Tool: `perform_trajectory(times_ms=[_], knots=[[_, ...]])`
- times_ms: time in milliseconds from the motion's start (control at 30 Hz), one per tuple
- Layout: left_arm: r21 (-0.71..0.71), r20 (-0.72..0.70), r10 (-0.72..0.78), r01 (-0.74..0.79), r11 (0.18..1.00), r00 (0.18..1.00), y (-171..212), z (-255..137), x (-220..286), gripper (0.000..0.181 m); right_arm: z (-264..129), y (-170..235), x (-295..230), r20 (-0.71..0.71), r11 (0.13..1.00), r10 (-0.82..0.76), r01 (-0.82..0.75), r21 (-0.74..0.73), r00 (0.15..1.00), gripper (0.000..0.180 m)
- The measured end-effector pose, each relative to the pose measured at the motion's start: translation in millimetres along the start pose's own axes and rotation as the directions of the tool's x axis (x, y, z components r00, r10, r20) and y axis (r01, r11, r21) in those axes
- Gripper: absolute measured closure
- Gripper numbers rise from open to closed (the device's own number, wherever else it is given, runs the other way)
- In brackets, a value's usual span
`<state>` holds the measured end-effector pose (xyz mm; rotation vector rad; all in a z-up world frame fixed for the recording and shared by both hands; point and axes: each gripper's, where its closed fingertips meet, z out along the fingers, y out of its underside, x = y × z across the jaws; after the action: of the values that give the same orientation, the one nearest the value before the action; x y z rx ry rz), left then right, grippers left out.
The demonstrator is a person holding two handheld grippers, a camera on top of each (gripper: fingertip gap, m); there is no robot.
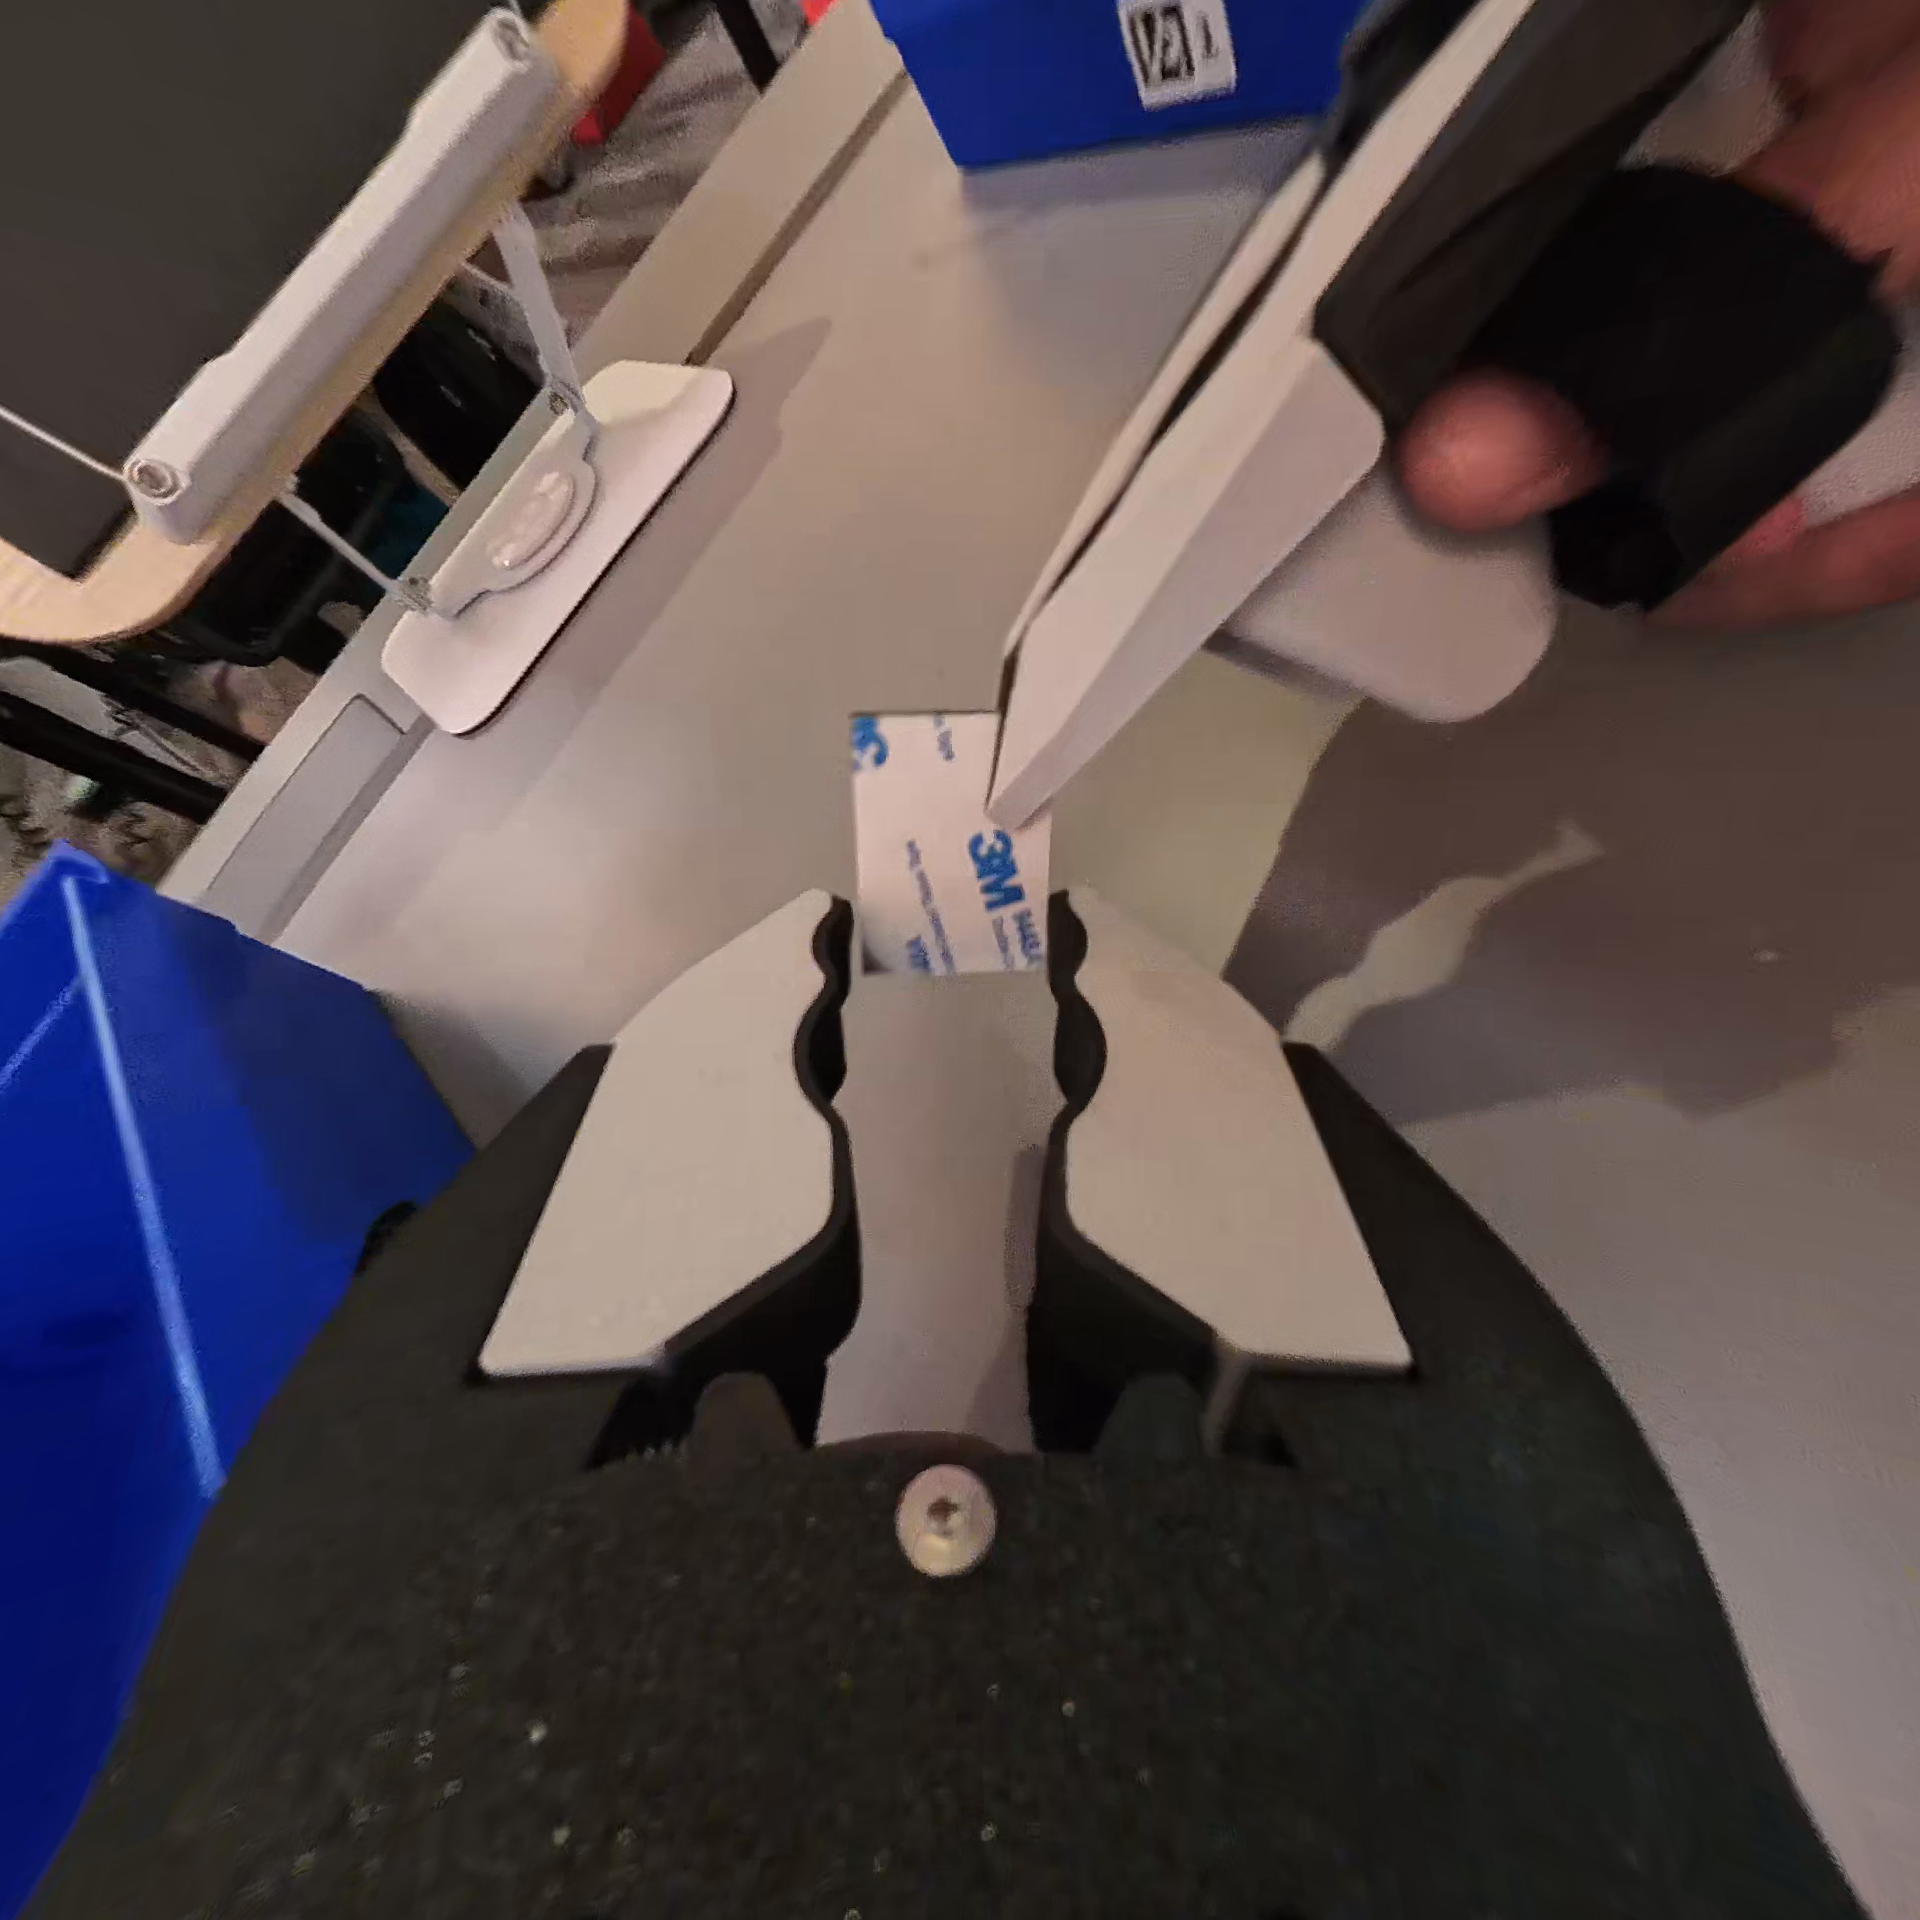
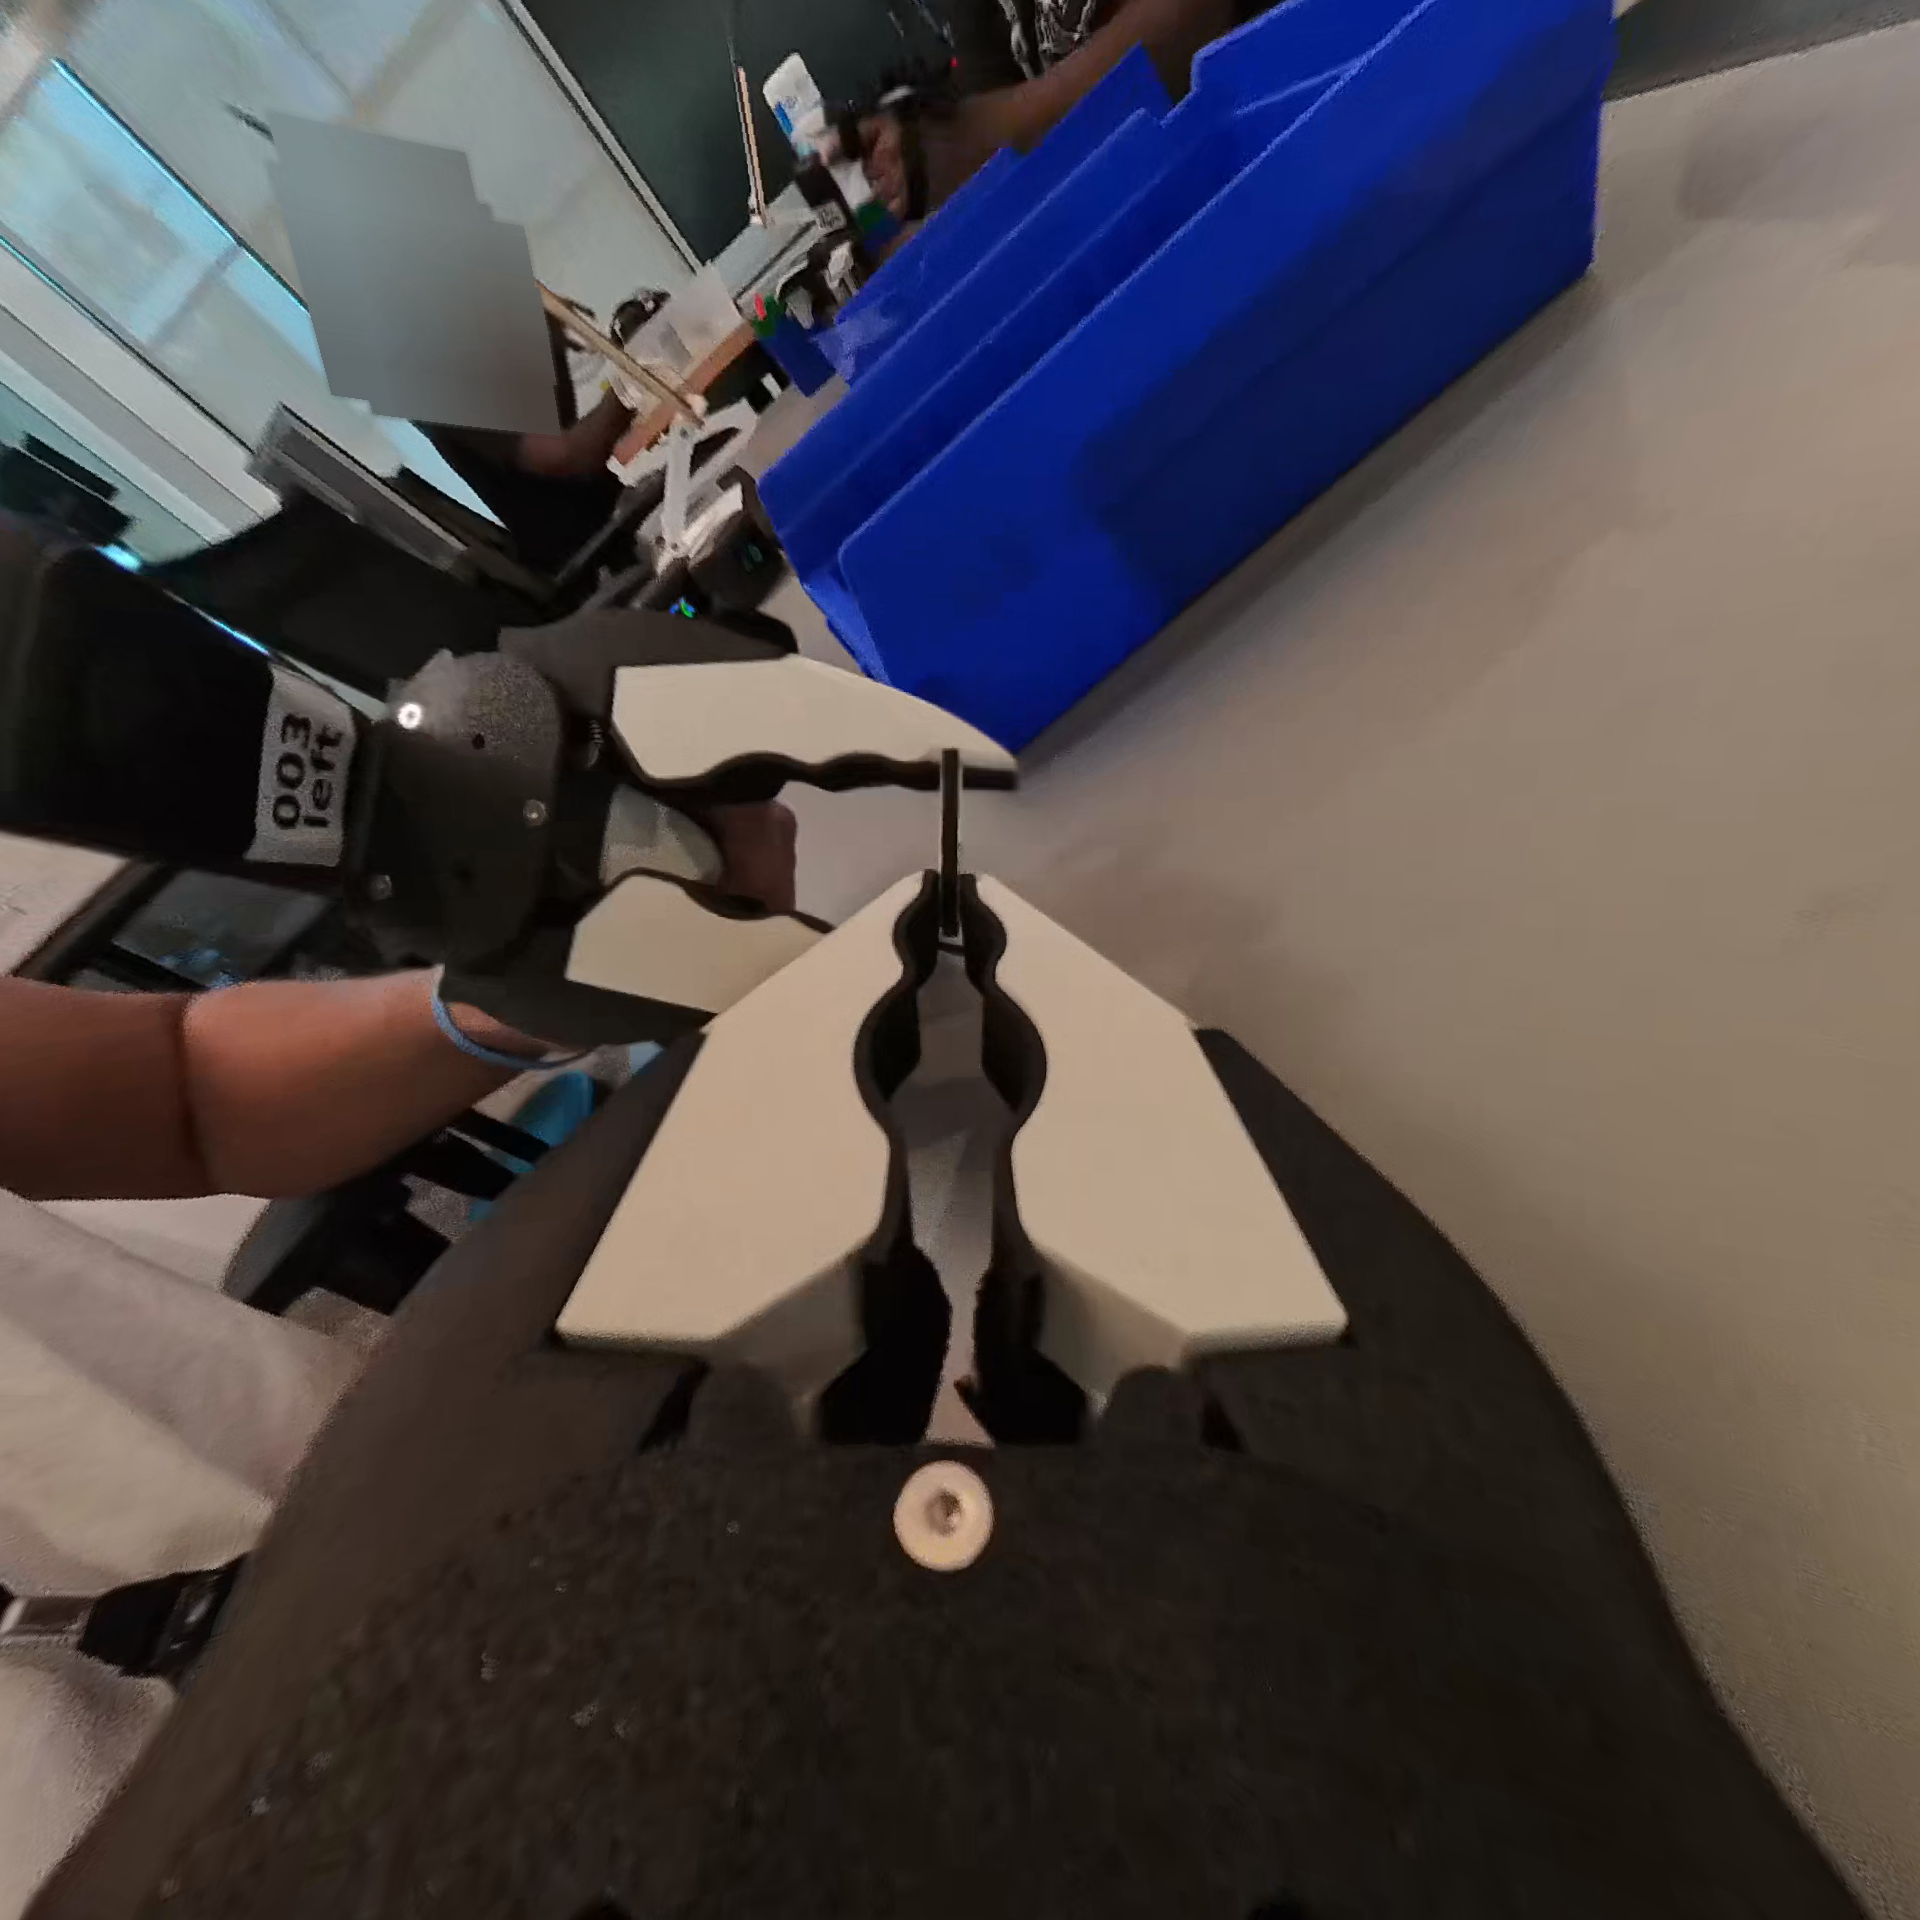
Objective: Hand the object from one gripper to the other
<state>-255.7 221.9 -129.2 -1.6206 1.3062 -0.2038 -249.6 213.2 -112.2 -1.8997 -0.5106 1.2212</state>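
The thin flat pad (image 1: 951, 842) is pinched edge-on by the closed right gripper (image 2: 948, 914), above the table (image 2: 1558, 831). The left gripper (image 1: 951, 935), fingers apart, is set around it. If released early, the pad could be dropped.

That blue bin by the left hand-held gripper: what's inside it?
Nothing can be told. The left wrist view shows only the blue bin from outside, its rim and wall; the inside is hidden. The flat pad is held outside it.
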Motion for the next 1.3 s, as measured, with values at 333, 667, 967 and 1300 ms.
perform_trajectory(times_ms=[333,667,967,1300], knots=[[0.341,-0.399,-0.326,0.469,0.815,0.857,-44.4,-37.1,-10.7,0.124,-23.0,-29.7,-11.0,0.56,0.714,0.622,-0.69,-0.118,0.548,0.177],[0.102,-0.743,-0.536,0.858,0.503,0.402,-59.9,-48.2,0.0,0.177,-17.0,-29.2,-41.0,0.417,0.983,0.107,-0.158,0.09,0.902,0.176],[0.188,-0.502,-0.544,0.699,0.69,0.672,-33.3,-35.7,-20.0,0.178,-18.7,-31.0,-8.8,0.272,0.984,0.112,-0.144,0.101,0.956,0.153],[0.078,0.067,0.255,-0.26,0.963,0.965,-11.8,-13.4,6.5,0.177,8.7,-1.4,-16.9,0.197,0.999,0.039,-0.035,-0.024,0.98,0.102]])
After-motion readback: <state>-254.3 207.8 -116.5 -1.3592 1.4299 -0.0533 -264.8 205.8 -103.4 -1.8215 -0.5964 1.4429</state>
